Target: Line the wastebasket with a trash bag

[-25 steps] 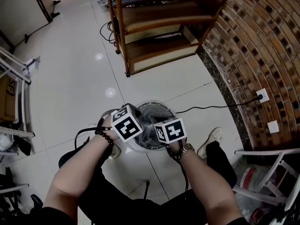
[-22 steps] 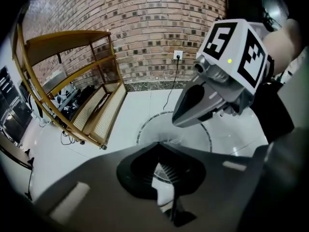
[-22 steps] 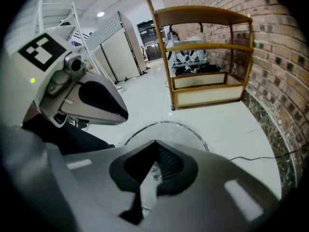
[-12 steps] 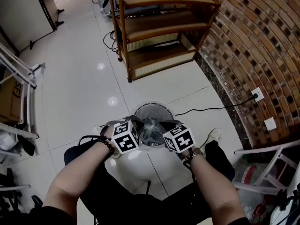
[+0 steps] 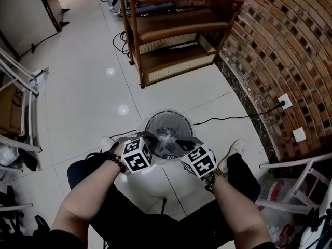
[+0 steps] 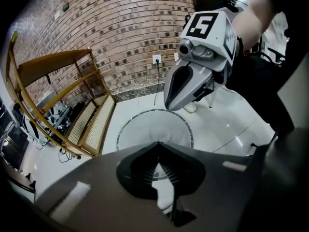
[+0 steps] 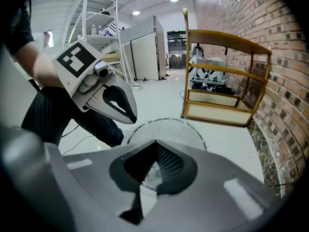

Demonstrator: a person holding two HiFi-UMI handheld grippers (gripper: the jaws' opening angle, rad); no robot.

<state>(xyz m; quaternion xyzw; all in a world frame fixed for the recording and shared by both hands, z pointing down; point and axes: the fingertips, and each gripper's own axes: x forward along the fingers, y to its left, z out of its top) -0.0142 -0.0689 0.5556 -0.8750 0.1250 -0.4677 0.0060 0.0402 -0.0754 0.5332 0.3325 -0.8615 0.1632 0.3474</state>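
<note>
Thin translucent film, the trash bag [image 5: 167,139] lies crumpled over the wastebasket [image 5: 169,112] on the floor [image 5: 93,87], light, limp, slippery; grip its rim, where left gripper [image 5: 149,138] and right gripper [image 5: 182,140] are closed, apparently pinching it.

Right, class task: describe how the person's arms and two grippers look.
The left gripper and right gripper are pale grey with tapered, beak-like fingers, each topped by a white cube carrying black square markers. The forearms are bare; a dark beaded bracelet sits on the left wrist, a metal watch on the right.
</note>
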